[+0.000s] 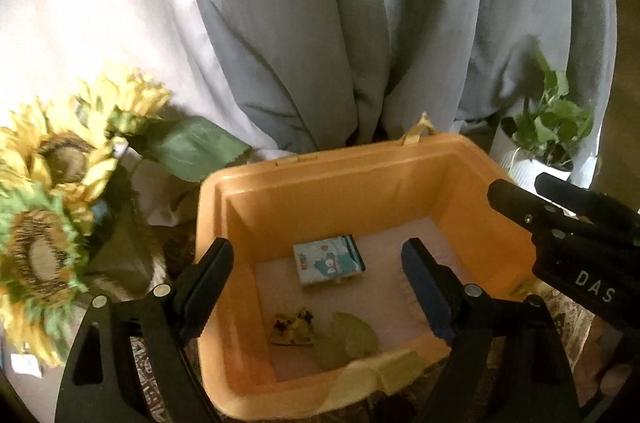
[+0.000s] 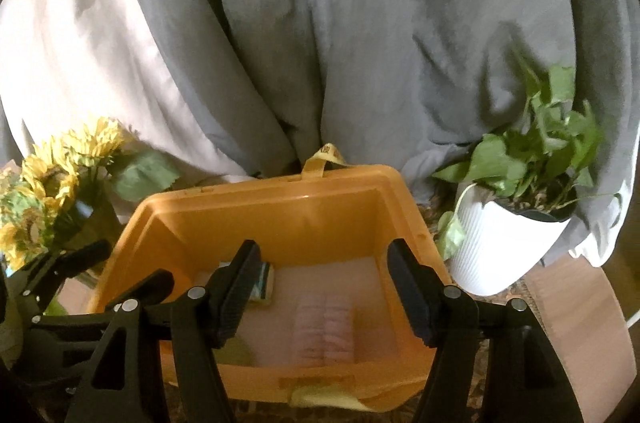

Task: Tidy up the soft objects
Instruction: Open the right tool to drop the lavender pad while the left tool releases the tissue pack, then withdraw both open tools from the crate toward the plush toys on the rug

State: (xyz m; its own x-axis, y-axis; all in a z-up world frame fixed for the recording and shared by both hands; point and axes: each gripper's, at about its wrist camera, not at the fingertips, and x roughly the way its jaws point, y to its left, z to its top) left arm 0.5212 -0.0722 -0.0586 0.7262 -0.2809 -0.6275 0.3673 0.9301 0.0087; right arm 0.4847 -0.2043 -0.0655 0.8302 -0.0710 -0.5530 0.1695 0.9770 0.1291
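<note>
Both your grippers, left and right, hover wide and empty over the orange bin. The tissue pack lies flat on its floor: light and squashy, probably slick wrap, so pinch its long sides gently.

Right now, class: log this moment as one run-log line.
left gripper: open, empty | right gripper: open, empty | both over orange bin | bin holds tissue pack, small patterned item, green piece
</note>
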